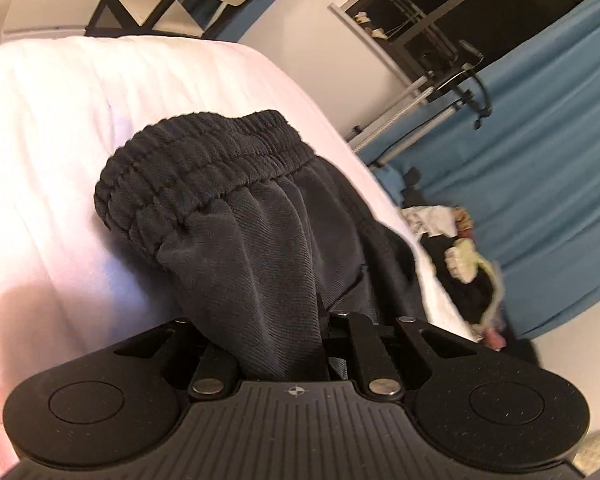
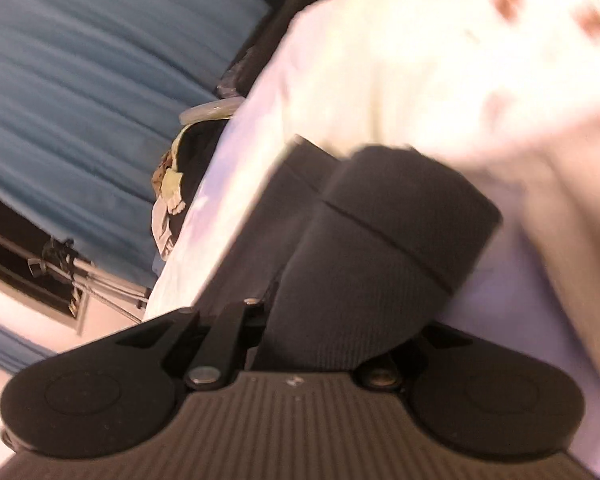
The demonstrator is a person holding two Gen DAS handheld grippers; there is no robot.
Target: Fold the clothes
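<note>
Dark navy sweatpants (image 1: 236, 216) lie on a white bedsheet (image 1: 52, 152). Their ribbed elastic waistband (image 1: 196, 156) bunches up in the middle of the left wrist view. My left gripper (image 1: 288, 344) is shut on the cloth just below the waistband, and the fabric covers its fingertips. In the blurred right wrist view, a hemmed leg end of the same dark sweatpants (image 2: 384, 240) runs up out of my right gripper (image 2: 324, 340), which is shut on it. The fingertips there are hidden by cloth too.
A pile of mixed clothes (image 1: 464, 268) sits beyond the bed's right edge, also seen as clothes (image 2: 172, 196) at left. Blue curtains (image 1: 540, 184) and a dark window (image 1: 452, 12) stand behind. A pale spotted fabric (image 2: 440, 60) lies further up the bed.
</note>
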